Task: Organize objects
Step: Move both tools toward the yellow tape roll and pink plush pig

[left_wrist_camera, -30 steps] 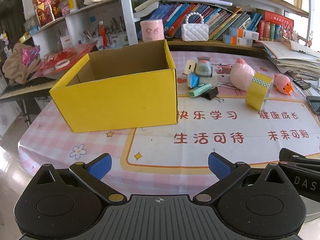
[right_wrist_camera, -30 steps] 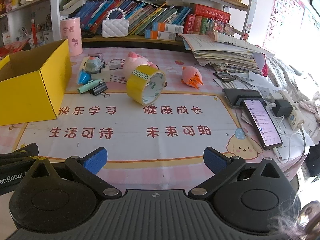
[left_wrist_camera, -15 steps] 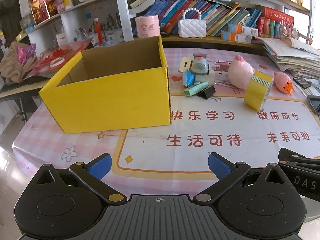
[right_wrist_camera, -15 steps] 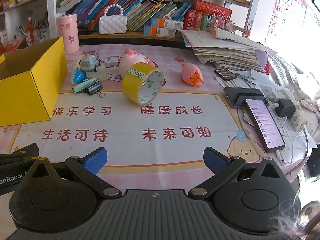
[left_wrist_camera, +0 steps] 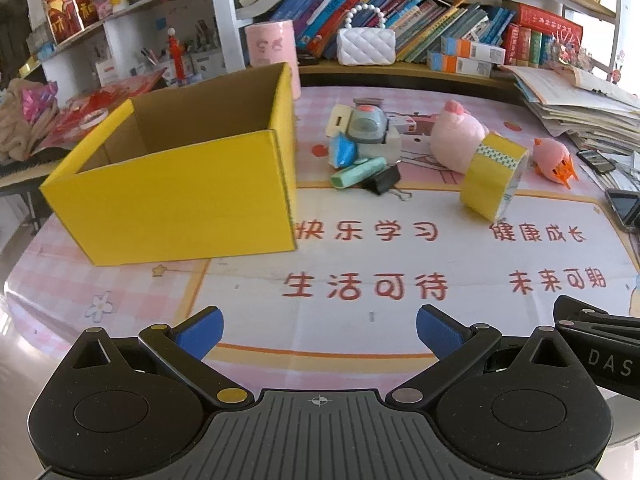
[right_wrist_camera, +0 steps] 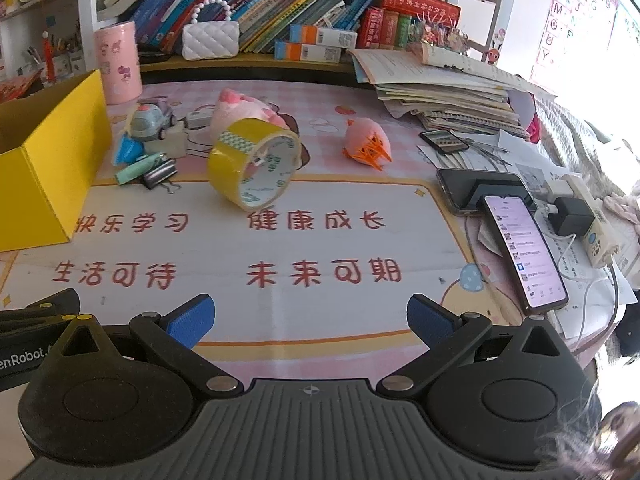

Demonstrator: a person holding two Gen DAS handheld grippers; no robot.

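Pink printed tablecloth, yellow box, crowded bookshelves

We see an open yellow box of matt corrugated cardboard, brown and raw inside, on a bench under a smooth, faintly shiny printed pink cover. The glossy yellow plastic tape roll leans by a fuzzy pink cloth plush; a white quilted leatherlike purse looks softly shiny.
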